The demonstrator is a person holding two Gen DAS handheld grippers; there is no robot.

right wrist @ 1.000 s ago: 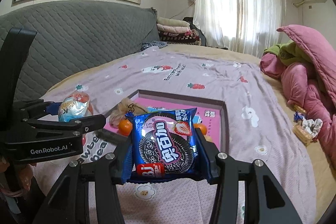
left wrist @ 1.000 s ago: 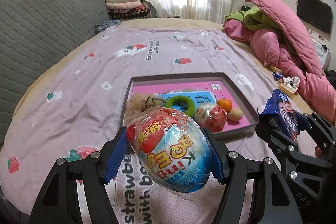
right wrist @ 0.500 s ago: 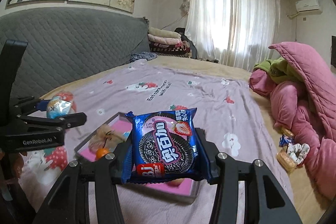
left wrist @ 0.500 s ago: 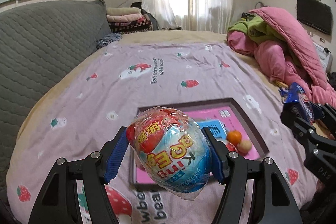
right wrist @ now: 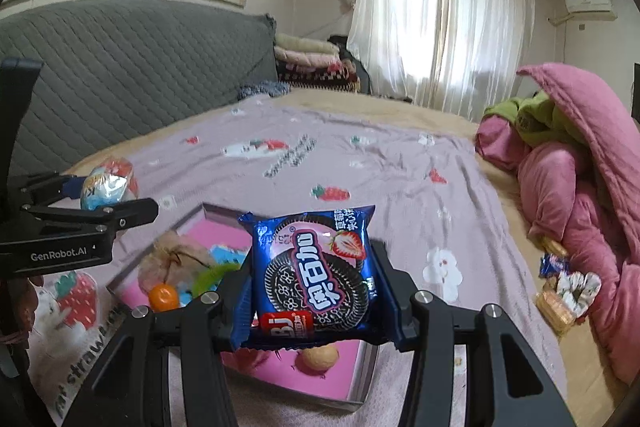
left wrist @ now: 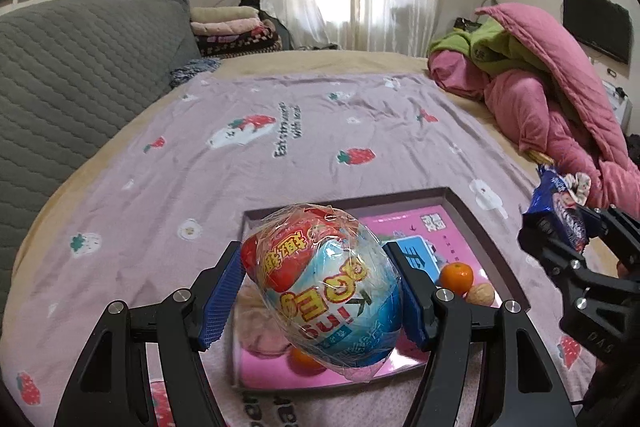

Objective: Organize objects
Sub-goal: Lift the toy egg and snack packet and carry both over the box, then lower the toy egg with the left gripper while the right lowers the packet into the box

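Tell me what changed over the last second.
Both claws drew back from the tray, which now sits lower and nearer in both views. Nothing was released: the left claw still clamps the wrapped toy egg, and the right claw still clamps the blue cookie packet.

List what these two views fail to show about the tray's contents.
- Left wrist view: the wrapped toy egg hides the middle of the tray; a blurred orange item beneath it is unidentifiable.
- Right wrist view: the cookie packet covers the tray's centre; the tan fuzzy item is too blurred to name.
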